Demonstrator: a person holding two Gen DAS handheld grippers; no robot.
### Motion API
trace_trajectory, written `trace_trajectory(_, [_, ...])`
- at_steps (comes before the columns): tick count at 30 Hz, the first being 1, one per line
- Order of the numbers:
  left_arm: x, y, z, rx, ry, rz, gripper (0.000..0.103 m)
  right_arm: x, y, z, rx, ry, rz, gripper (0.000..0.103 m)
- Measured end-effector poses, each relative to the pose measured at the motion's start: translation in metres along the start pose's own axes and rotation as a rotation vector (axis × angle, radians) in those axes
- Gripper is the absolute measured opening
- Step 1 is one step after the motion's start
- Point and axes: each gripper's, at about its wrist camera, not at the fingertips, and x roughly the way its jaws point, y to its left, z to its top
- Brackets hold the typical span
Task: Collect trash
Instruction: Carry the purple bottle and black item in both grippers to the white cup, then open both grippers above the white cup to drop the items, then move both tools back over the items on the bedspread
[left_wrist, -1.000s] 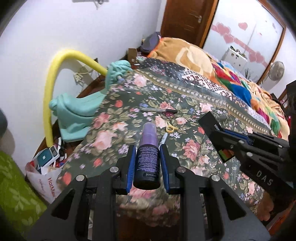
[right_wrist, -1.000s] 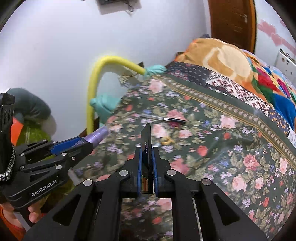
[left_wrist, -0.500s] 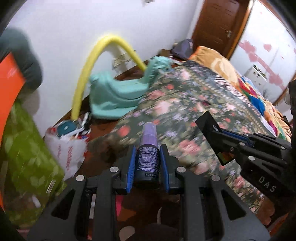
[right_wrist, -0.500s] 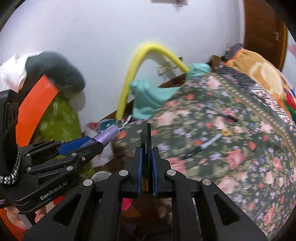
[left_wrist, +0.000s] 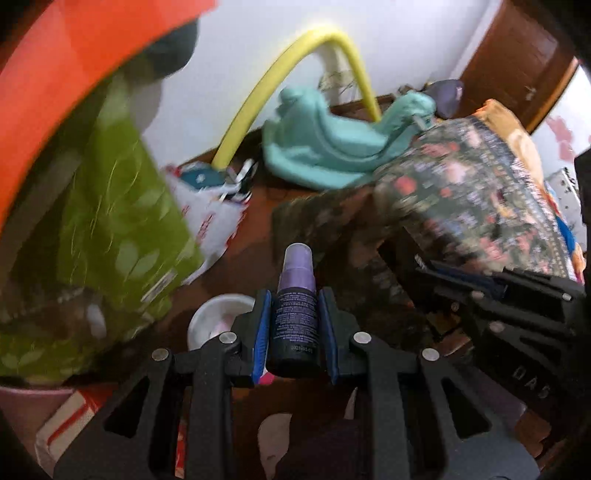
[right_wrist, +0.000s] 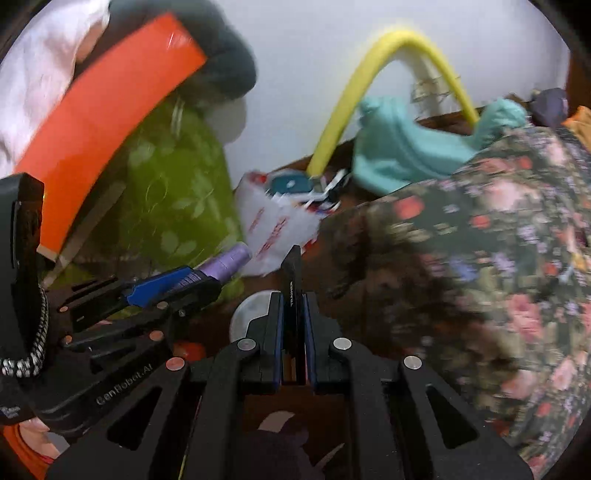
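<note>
The left hand-held gripper (left_wrist: 295, 325) is clamping a purple spray bottle (left_wrist: 294, 314) upright between its pads. The right hand-held gripper (right_wrist: 293, 325) is pinching a thin black card (right_wrist: 291, 291) edge-on — both are hanging over the dark floor (left_wrist: 255, 229), just left of the floral bed (right_wrist: 498, 258).

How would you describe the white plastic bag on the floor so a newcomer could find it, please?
Start at the yellow foam arch against the white wall. At its foot, between the green leafy fabric and the floral bedspread, sits the white plastic bag. Only it has red lettering and packaging spilling out.
</note>
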Motion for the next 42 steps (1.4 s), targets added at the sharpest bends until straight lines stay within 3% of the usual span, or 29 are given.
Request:
trace_trajectory(12, [0.069,0.088,-0.048,-0.171,0.176,0.039,0.025,0.076,0.041,0.005,-0.065,0.171,0.075,0.010])
trace_trajectory(19, [0.069,0.104,-0.050,-0.200,0.134,0.083,0.027,0.102,0.055,0.016,-0.073,0.249,0.119,0.011])
trace_trajectory(21, [0.072,0.108,-0.050,-0.217,0.148,0.065,0.028,0.106,0.057,0.016,-0.083,0.262,0.084,0.021])
trace_trajectory(22, [0.073,0.109,-0.051,-0.224,0.156,0.054,0.028,0.107,0.058,0.016,-0.087,0.260,0.079,0.028])
trace_trajectory(24, [0.073,0.109,-0.052,-0.225,0.165,0.044,0.028,0.105,0.060,0.015,-0.094,0.256,0.072,0.033])
trace_trajectory(33, [0.060,0.095,-0.049,-0.182,0.159,0.043,0.028,0.086,0.053,0.010,-0.100,0.235,0.053,0.033])
trace_trajectory(42, [0.042,0.055,-0.034,-0.106,0.126,0.036,0.028,0.036,0.026,0.009,-0.074,0.143,0.017,0.033])
